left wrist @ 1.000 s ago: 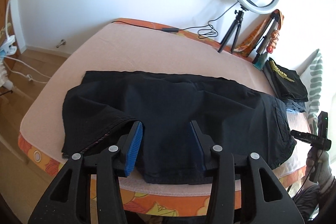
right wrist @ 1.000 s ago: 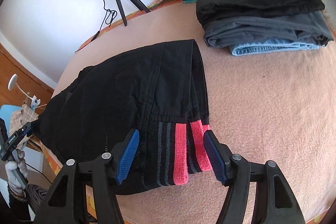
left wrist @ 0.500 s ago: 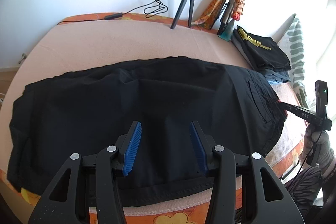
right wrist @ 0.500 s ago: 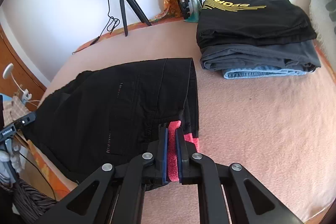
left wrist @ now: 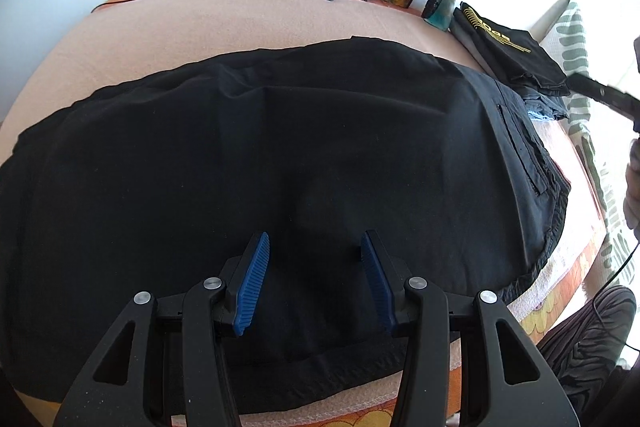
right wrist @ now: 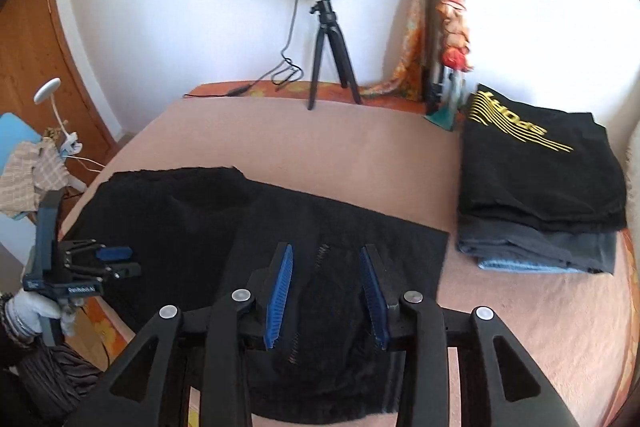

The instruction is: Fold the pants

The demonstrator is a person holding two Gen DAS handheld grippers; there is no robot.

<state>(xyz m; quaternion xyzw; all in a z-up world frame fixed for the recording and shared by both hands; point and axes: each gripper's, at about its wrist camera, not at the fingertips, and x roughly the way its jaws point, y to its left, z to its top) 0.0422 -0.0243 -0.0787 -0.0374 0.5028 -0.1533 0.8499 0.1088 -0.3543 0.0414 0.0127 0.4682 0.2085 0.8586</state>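
Note:
Black pants (left wrist: pixel 280 155) lie spread flat across the pink bed cover, legs to the left, waist and a zip pocket to the right. My left gripper (left wrist: pixel 314 275) is open and empty, hovering just above the near hem of the pants. In the right wrist view the pants (right wrist: pixel 224 219) are a flat black shape. My right gripper (right wrist: pixel 326 291) is open over their waist end, holding nothing. The left gripper also shows in the right wrist view (right wrist: pixel 120 261), open at the bed's left edge.
A stack of folded clothes (right wrist: pixel 536 187) with a black yellow-print shirt on top sits at the right of the bed. A ring light on a tripod (right wrist: pixel 326 27) and a second tripod with orange cloth (right wrist: pixel 444 39) stand at the far edge against the wall.
My right gripper was shut on the red-striped waistband half a second ago; it has let go, opened and pulled back. My left gripper has moved right along the pants, staying open.

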